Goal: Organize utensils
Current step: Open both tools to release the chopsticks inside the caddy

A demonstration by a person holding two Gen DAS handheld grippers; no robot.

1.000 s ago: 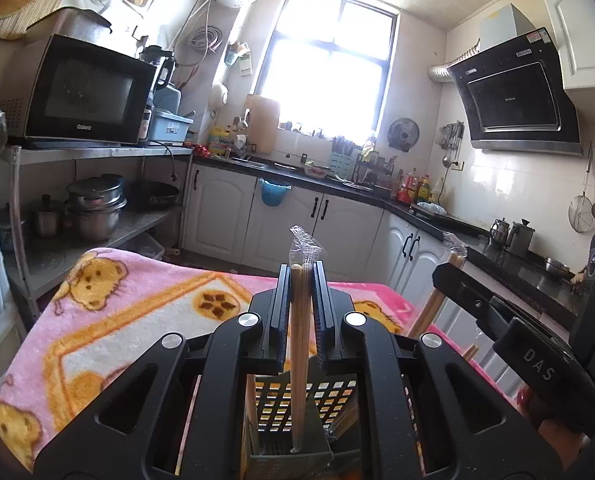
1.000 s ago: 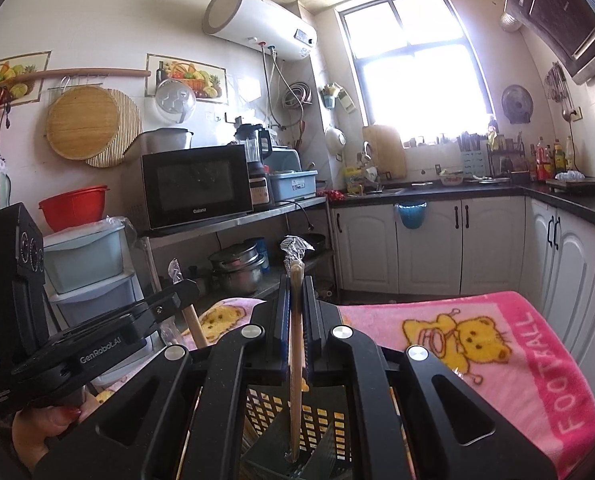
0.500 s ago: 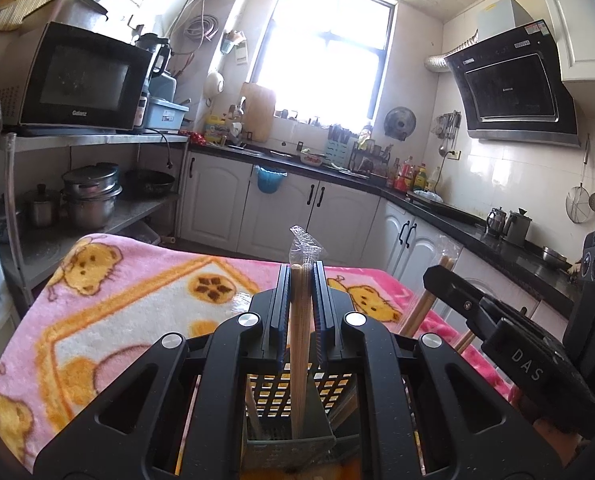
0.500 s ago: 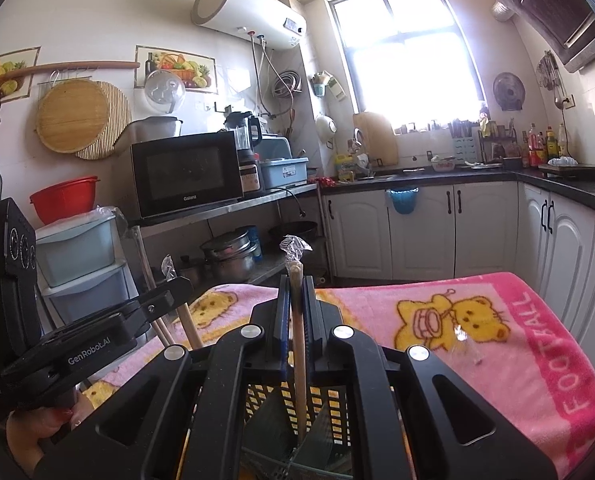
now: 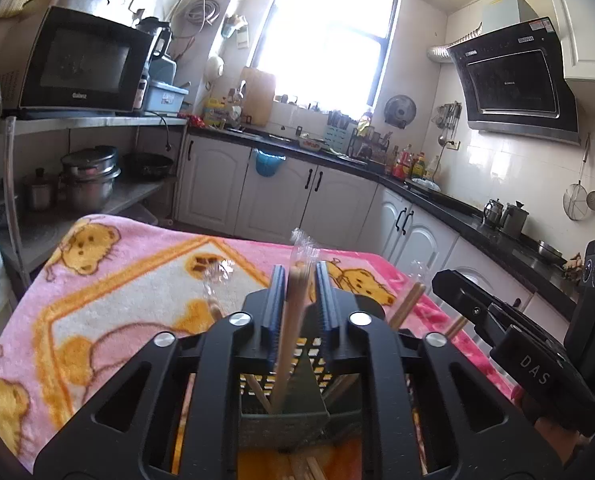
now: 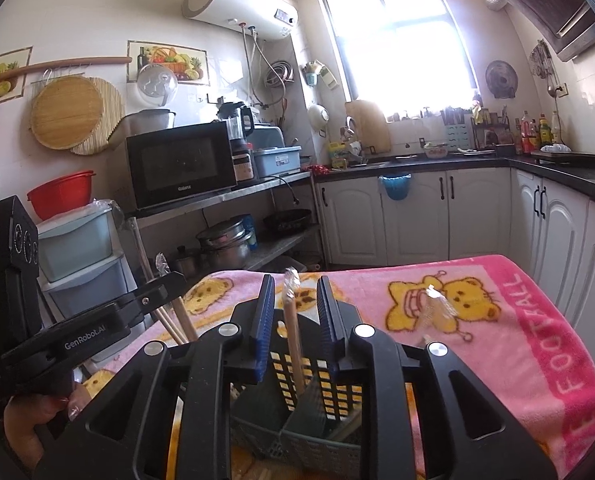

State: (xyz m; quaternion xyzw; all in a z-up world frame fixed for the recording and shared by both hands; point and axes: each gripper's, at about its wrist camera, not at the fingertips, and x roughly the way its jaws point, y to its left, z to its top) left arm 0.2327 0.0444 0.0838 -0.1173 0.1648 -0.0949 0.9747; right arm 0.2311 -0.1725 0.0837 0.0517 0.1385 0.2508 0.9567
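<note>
My left gripper (image 5: 299,276) hovers over a grey perforated utensil holder (image 5: 281,416). Its jaws are opening, and a plastic-wrapped pair of wooden chopsticks (image 5: 293,320) stands loose between the blue pads, leaning left with its lower end in the holder. My right gripper (image 6: 295,284) is over the same holder (image 6: 297,432), jaws also opening. A second wrapped pair of chopsticks (image 6: 291,332) stands free in the gap, touching neither pad. Each gripper shows in the other's view: the right gripper's body (image 5: 517,340) and the left gripper's body (image 6: 97,328).
A pink bear-print blanket (image 5: 117,280) covers the table under the holder. More wrapped chopsticks (image 5: 213,296) stick up from the holder. A shelf with a microwave (image 6: 181,164) and pots stands to the left. White cabinets (image 6: 413,216) and a dark counter run behind.
Both grippers were shut on their chopsticks and have now parted their jaws. The chopsticks have sunk lower into the holder and lean slightly.
</note>
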